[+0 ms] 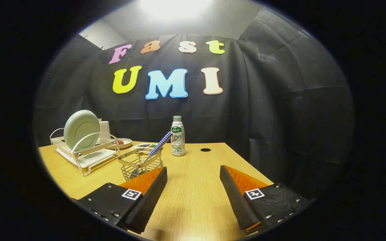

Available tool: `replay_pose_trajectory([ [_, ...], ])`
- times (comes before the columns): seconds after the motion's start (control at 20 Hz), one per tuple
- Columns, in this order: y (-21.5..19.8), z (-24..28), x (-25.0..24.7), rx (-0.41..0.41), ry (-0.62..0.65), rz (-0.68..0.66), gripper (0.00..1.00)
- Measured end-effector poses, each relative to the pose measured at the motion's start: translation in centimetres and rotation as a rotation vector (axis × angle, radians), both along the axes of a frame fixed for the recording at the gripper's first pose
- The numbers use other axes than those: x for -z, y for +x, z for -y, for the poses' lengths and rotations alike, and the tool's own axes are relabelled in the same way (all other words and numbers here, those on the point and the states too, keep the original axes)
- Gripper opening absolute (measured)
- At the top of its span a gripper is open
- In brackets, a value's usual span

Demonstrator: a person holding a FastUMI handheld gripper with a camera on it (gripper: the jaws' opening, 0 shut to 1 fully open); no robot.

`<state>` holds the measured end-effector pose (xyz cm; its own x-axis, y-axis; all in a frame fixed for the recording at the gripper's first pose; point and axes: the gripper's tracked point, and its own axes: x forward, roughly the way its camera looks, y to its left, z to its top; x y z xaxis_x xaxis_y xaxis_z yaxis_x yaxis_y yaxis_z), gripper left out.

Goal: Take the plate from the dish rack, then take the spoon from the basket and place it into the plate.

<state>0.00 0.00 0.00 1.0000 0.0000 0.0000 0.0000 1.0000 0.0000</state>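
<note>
1. Wooden tabletop [196, 187] inside a black-cloth booth; light from above.
2. Gripper [193, 174] sits low over the near part of the table, fingers spread wide, nothing between them, just bare wood.
3. Plate [81, 130] stands on edge in the dish rack [85, 154], ahead and well off to the left of the fingers, at the far-left part of the table. Its face is turned roughly toward the camera.
4. Wire basket [140, 164] sits just beyond the left finger, nearer than the rack. Spoon [159, 144] stands in it, checked handle leaning up and to the right, bowl down inside the wire.
5. Bottle [178, 136] stands upright straight ahead, beyond the basket and well apart from the rack. Small dishes sit behind the rack and the basket; contents too small to tell.
6. Judgement: no step done yet. Plate comes 1st, so the move is forward-left, passing the basket. The rim is the only grab edge, so the fingers need to straddle the upright rim.
7. Risk: the left finger clipping the basket or the spoon handle on the way.
</note>
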Motion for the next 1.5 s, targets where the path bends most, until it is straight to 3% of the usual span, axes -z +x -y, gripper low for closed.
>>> replay_pose_trajectory([
  [0.7, 0.6, -0.1, -0.1, 0.008, -0.001, 0.006, 0.97],
  [0.85, 0.6, 0.4, 1.6, 0.008, 0.016, -0.134, 0.96],
  [1.05, 0.2, 0.7, -0.3, 0.055, 0.046, -0.076, 0.96],
  [1.2, -0.1, 0.6, -4.4, 0.100, 0.057, -0.006, 0.97],
  [1.5, -3.0, -0.5, -14.0, 0.220, -0.105, 0.026, 0.97],
])
